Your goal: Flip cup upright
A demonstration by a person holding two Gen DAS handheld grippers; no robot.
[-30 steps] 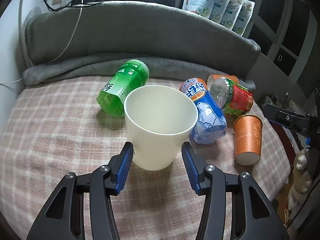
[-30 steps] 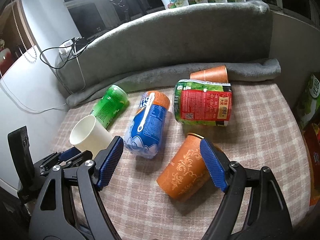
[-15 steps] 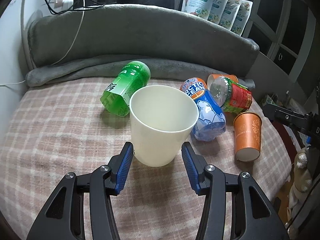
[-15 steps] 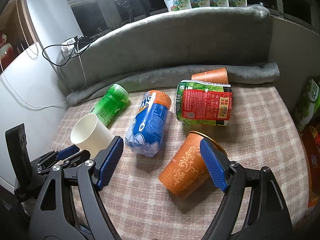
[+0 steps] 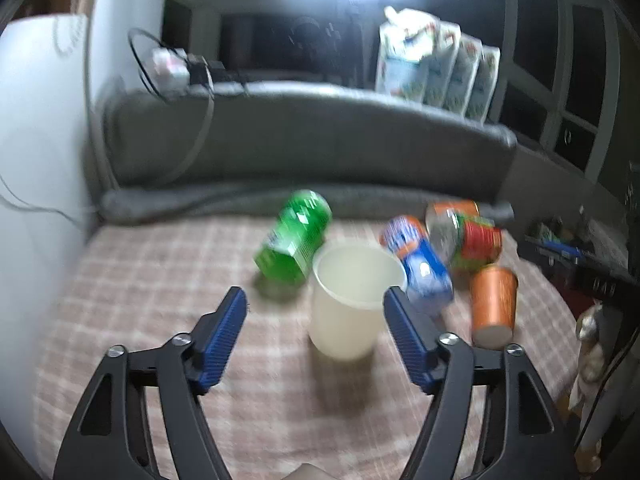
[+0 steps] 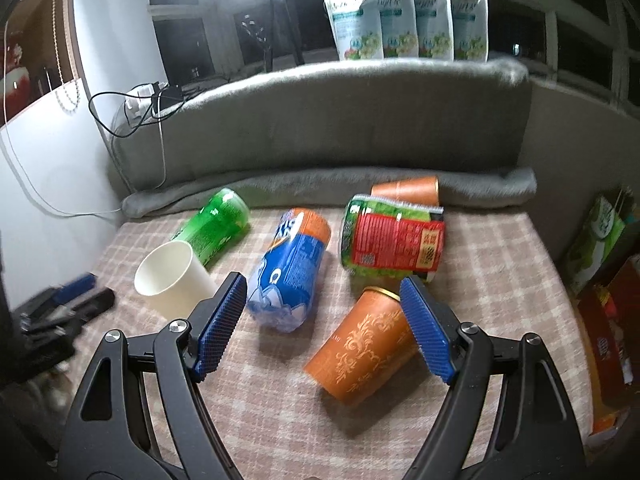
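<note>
A plaid cloth (image 6: 500, 264) in pink and cream covers the tabletop, and a tall grey cushion (image 6: 360, 120) backs it along the far edge, with a rolled grey blanket (image 6: 300, 188) lying at the cushion's foot. A white wall (image 5: 36, 184) closes the left side, dark window panes run behind the cushion under a bright lamp glare, and four refill pouches (image 6: 408, 8) stand in a row on top of the cushion, near a tangle of black cable and a plug (image 6: 148, 100). The near part of the cloth is bare in both views, as is its right side up to the edge, where boxes (image 6: 600, 236) stand beyond. The left tool (image 5: 314, 308) is spread wide, its blue pads clear of everything, and the white cup (image 5: 348, 300) stands upright on its base between them, closer to the right pad. The right tool (image 6: 322, 312) is also spread wide, hovering around an orange patterned cup (image 6: 360, 344) that lies on its side. Lying beyond are a blue bottle (image 6: 292, 272), a red and green bottle (image 6: 396, 240), a green bottle (image 6: 212, 224) just behind the white cup, and a second orange cup (image 6: 404, 190) against the blanket.
</note>
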